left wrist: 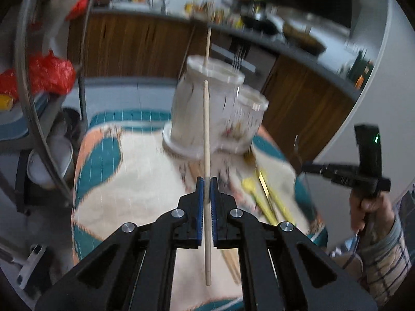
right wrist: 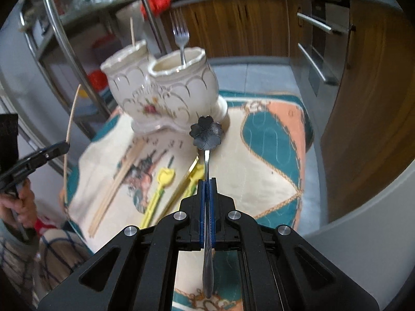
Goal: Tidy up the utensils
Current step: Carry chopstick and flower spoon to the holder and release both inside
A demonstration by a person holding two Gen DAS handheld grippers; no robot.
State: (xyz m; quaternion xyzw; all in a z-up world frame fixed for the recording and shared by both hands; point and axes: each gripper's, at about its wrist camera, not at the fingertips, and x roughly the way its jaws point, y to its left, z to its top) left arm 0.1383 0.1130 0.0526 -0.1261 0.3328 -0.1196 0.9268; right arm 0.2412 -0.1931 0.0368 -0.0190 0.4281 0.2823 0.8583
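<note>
Tongs (left wrist: 206, 181) on the left wrist view clamp a wooden chopstick (left wrist: 206, 134) pointing at what looks, through blur, like the cream holder (left wrist: 192, 114), while the right wrist view shows its tongs (right wrist: 206, 181) pinching a flower-bowled spoon (right wrist: 206, 133) before that holder (right wrist: 179, 90) on the cloth-covered worktop (right wrist: 269, 171).

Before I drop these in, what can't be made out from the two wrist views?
- Left wrist: ceramic holder and loose yellow utensils smeared by motion blur.
- Right wrist: holder's inside hidden by its rim; fork base unseen.
- Right wrist: spoon handle partly covered by the right gripper.
</note>
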